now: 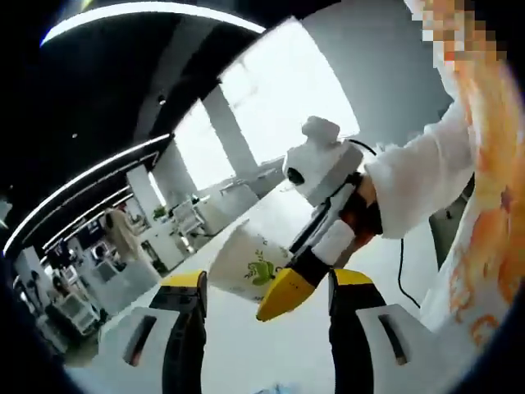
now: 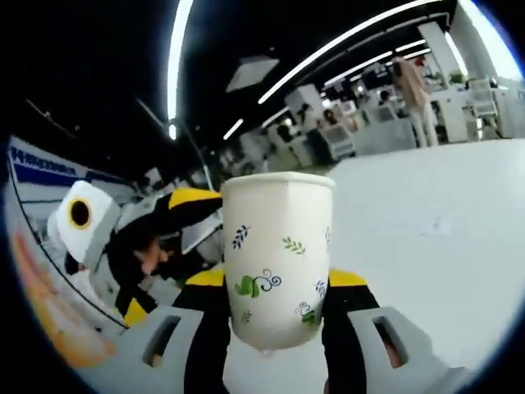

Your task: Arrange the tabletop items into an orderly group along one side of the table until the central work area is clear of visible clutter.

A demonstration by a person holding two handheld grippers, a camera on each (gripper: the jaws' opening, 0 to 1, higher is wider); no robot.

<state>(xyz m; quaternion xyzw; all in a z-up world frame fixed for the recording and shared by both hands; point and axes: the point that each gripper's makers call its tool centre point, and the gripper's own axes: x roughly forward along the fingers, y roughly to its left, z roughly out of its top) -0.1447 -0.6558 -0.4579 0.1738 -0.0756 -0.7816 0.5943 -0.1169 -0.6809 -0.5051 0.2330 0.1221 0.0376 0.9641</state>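
Observation:
A white paper cup (image 2: 275, 254) printed with green leaves stands upright between my right gripper's (image 2: 275, 283) jaws, which are shut on its lower half. It is held above the white table (image 2: 426, 230). In the left gripper view the same cup (image 1: 246, 263) appears tilted, with the right gripper (image 1: 275, 287) reaching in from the right, one yellow fingertip (image 1: 283, 297) pressed on the cup's side. My left gripper (image 1: 269, 281) is open, its jaws spread wide on either side of the cup without touching it. In the right gripper view it hangs just left of the cup as the left gripper (image 2: 164, 254).
A person's white sleeve (image 1: 418, 180) holds the right gripper, with a cable trailing from it. The white table (image 1: 271, 353) stretches below. Far behind are office desks (image 1: 189, 222) and a standing person (image 2: 414, 82).

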